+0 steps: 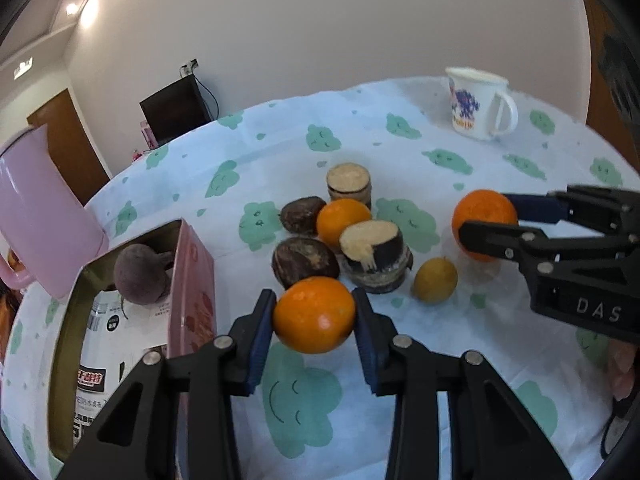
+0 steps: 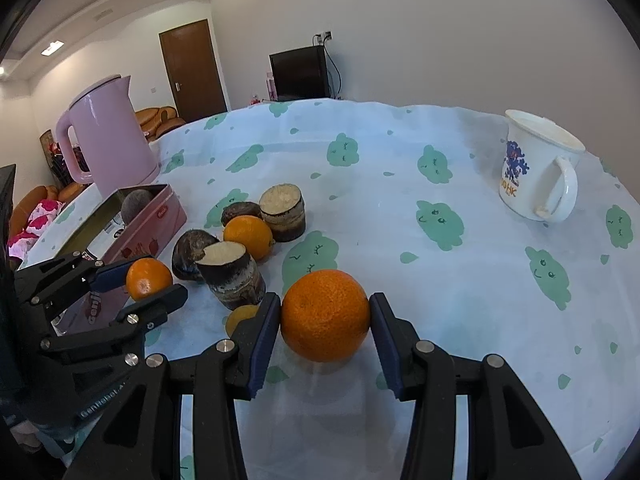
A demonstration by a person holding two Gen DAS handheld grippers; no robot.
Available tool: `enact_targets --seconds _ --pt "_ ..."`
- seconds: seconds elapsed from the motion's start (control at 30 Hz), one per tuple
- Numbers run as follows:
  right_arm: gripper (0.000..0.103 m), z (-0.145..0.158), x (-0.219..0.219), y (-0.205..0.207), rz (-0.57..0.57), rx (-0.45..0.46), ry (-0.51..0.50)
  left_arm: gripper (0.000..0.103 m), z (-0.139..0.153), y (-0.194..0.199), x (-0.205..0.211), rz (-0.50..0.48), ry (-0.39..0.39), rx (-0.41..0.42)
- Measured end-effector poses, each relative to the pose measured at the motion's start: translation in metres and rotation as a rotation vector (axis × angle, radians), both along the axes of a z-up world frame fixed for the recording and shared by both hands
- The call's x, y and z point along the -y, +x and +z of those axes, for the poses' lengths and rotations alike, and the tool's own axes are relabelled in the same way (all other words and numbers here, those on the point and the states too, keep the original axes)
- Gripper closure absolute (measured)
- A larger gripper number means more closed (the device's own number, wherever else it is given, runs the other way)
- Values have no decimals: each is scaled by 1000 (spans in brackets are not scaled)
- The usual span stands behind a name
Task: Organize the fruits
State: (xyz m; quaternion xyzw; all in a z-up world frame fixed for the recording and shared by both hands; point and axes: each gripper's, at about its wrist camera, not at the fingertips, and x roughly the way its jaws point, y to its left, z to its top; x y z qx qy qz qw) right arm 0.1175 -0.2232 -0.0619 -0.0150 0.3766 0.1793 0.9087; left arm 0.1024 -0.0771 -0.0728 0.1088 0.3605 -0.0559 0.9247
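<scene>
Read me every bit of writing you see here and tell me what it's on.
"DAS": right gripper body.
"GenRobot.AI": left gripper body, partly legible.
"Genji...": pink box side, cut off.
"...HK": white mug, under a blue print, rest blurred.
Labels inside the box: too small to read.

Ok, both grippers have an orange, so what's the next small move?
Probably lift the left gripper with its orange and carry it over the open pink box beside it: the pads already press on the fruit, and the box holds only one dark fruit.
</scene>
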Motion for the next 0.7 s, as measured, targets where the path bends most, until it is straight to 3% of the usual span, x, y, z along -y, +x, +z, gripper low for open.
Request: enact_targets --seconds 0.2,0.7 --pt "55 5 1 -6 11 38 13 63 9 -8 -8 1 -54 61" --pt "55 18 3 -21 35 136 40 63 19 -21 -13 10 -78 148"
